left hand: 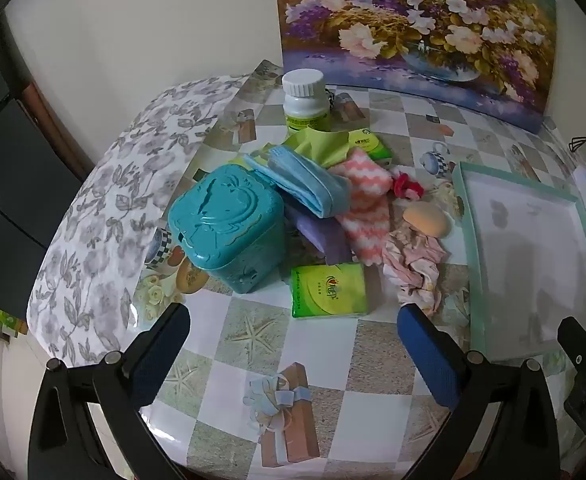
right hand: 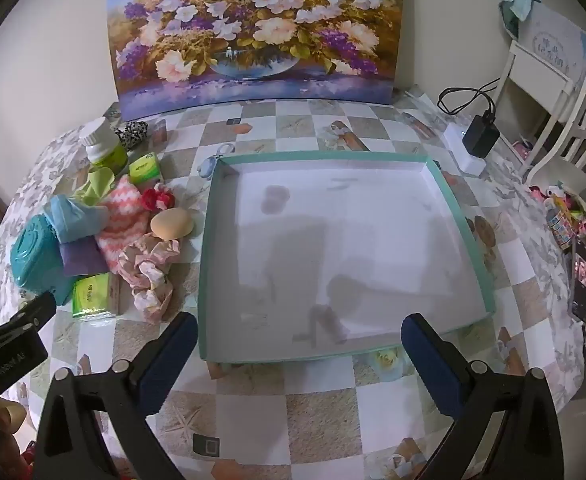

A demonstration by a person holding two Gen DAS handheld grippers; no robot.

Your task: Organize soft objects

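Clearly nothing is packed yet: the shallow white tray with the teal rim [right hand: 449, 216] lies bare on the chequered tablecloth [right hand: 317, 408]. Left gripper [left hand: 293, 344] and right gripper [right hand: 299, 346] both hover with jaws spread, grasping nothing. At the left gripper's twelve o'clock sits the green tissue packet [left hand: 328, 289]; the crumpled pink floral cloth [left hand: 415, 264] lies at one o'clock. I'd pinch the packet across its short sides, well apart from the hard teal plastic box [left hand: 229, 224].

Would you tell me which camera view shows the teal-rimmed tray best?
The right wrist view: the teal-rimmed tray sits centered, all four walls and its bare white floor visible. The left wrist view catches it only at the right edge, foreshortened.
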